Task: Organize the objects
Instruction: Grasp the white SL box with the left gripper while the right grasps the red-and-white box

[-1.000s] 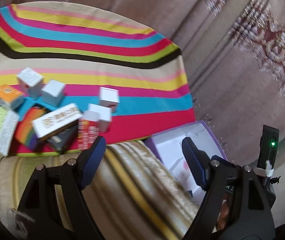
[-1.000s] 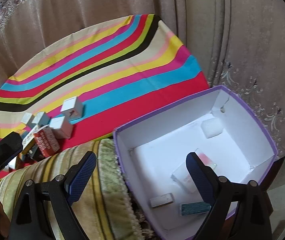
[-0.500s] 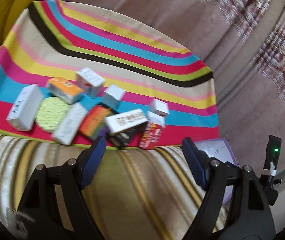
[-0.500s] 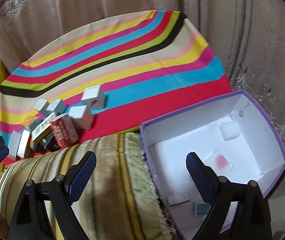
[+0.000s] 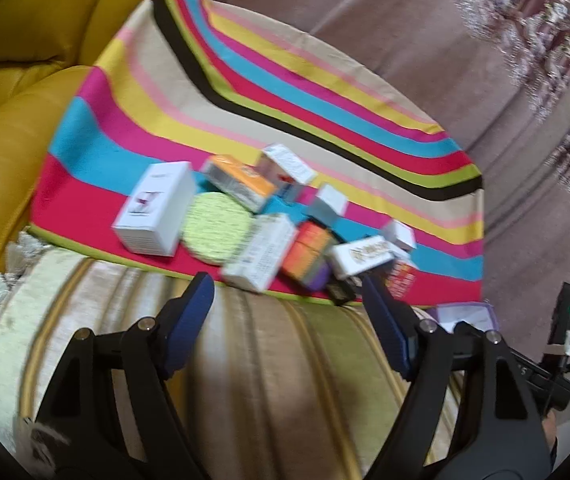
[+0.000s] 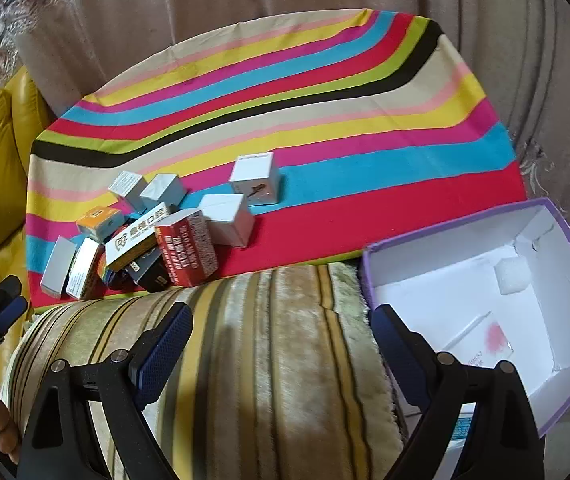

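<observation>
Several small boxes lie in a heap on a striped cloth (image 5: 245,92): a white box (image 5: 153,208), a green round pad (image 5: 217,228), an orange box (image 5: 241,180), a rainbow box (image 5: 309,256). In the right wrist view the heap shows a red box (image 6: 187,252) and white cubes (image 6: 255,178). A purple-rimmed white box (image 6: 565,240) stands at the right with a few small items inside. My left gripper (image 5: 287,312) is open and empty over the striped cushion, near the heap. My right gripper (image 6: 281,344) is open and empty over the cushion, left of the purple box.
A beige striped plush cushion (image 6: 265,360) fills the foreground. A yellow leather seat (image 5: 25,60) rises at the left. Brown patterned curtain (image 5: 485,60) hangs behind. The purple box's corner shows in the left wrist view (image 5: 465,314).
Both grippers have swung left. The heap of boxes is now nearer the middle of the left view; the purple box has slid to the right edge of the right view.
</observation>
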Available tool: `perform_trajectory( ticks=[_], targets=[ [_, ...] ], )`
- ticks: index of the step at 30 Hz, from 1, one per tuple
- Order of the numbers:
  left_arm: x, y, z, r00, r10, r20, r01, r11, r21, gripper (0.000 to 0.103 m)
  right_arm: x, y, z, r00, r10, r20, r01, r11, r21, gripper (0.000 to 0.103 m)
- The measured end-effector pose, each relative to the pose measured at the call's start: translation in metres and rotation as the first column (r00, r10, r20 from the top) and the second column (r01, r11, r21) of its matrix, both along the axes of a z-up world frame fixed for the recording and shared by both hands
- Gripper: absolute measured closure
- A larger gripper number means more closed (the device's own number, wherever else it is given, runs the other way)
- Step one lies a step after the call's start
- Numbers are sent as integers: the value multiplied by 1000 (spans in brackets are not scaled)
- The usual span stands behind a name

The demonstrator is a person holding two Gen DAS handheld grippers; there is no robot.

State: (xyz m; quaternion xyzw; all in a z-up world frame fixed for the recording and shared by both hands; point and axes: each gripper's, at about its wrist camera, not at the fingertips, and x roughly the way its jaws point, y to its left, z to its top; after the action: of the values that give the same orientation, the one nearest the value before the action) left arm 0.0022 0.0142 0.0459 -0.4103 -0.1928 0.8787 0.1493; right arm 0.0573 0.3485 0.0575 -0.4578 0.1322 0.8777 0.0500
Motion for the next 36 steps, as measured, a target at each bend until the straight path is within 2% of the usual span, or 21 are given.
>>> perform_trajectory(
  ticks=[13, 23, 29, 32, 36],
  targets=[
    [-35, -56, -18, 984, 165, 63, -161, 985, -58, 25, -29, -28, -11, 995, 91, 39, -91, 996, -18, 10],
    [-70, -66, -37, 977, 173, 124, -163, 983, -90, 25, -58, -35, -19, 991, 120, 54, -117, 992, -56, 11],
    [-83, -68, -43, 974, 176, 144, -162, 982, -100, 25, -73, -30, -29, 989, 130, 63, -119, 981, -155, 14],
    [-88, -67, -49, 972, 171, 164, -155, 982, -105, 25, -76, -24, -28, 993, 117, 29, -108, 972, -210, 14],
    [-94, -63, -52, 972, 160, 170, -140, 983, -123, 29, -84, -31, -32, 990, 127, 66, -114, 979, -167, 17]
  ],
)
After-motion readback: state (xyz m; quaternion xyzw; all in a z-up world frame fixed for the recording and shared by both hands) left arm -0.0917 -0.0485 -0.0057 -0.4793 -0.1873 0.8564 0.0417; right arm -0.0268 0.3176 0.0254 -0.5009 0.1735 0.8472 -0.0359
